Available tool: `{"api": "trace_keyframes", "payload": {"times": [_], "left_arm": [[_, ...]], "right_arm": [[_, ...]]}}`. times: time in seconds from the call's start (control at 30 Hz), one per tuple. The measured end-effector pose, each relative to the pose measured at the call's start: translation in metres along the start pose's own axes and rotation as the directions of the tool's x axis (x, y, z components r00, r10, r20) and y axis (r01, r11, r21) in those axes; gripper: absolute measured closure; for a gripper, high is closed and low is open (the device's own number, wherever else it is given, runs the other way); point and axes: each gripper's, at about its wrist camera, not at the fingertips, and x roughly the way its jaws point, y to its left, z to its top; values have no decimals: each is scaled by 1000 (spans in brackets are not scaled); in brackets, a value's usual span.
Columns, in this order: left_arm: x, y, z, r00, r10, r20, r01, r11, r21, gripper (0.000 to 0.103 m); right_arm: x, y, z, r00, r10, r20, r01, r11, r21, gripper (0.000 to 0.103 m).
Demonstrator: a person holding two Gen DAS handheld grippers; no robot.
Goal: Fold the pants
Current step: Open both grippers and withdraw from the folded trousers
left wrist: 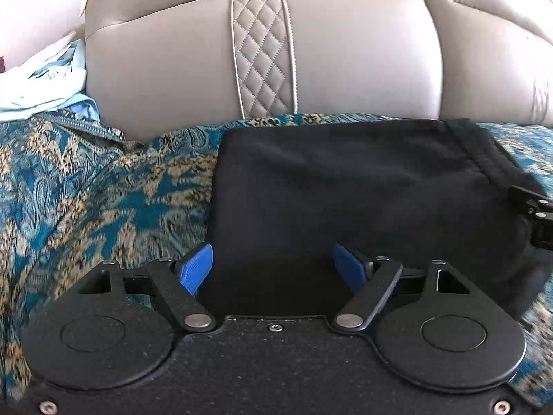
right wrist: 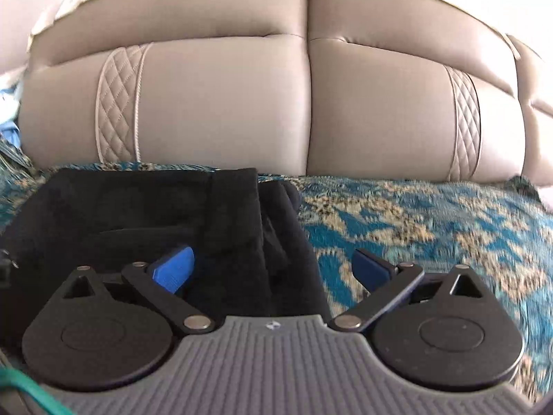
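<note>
The black pants (left wrist: pixel 363 186) lie folded into a compact rectangle on the patterned teal cover. My left gripper (left wrist: pixel 273 266) is open, its blue pads above the near left part of the fold, holding nothing. My right gripper (right wrist: pixel 273 269) is open over the right edge of the pants (right wrist: pixel 155 207), where the waistband layers stack; its right pad is over the cover. The right gripper's tip also shows at the right edge of the left wrist view (left wrist: pixel 535 211).
A teal and gold patterned cover (left wrist: pixel 86 186) spreads over the seat, also seen in the right wrist view (right wrist: pixel 432 228). A beige leather sofa back (right wrist: pixel 311 103) rises just behind the pants. Pale blue cloth (left wrist: pixel 45 83) lies bunched at the far left.
</note>
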Motion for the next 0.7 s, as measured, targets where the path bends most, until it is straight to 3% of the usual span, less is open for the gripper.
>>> {"api": "trace_keyframes", "payload": {"times": [0.17,0.27,0.47,0.7], "left_arm": [[-30,-6,-20,1000,-16,14,17,1000,-24,25],[-44,-9,-33,999,-13,29,14,999,-46,15],[-67,-20,-57,999,1,53,1,999,-36,14],[-68,-29,-75,999,14,38,-13,999,-32,14]], "right_arm": [[-38,1,-18,998,35,60,-36,999,8,0],[-57,0,-30,996,47,82,-47,999,2,0],[-75,-1,-50,994,85,73,-85,996,7,0],[-83,8,-66,990,123,69,-118,990,-72,0]]}}
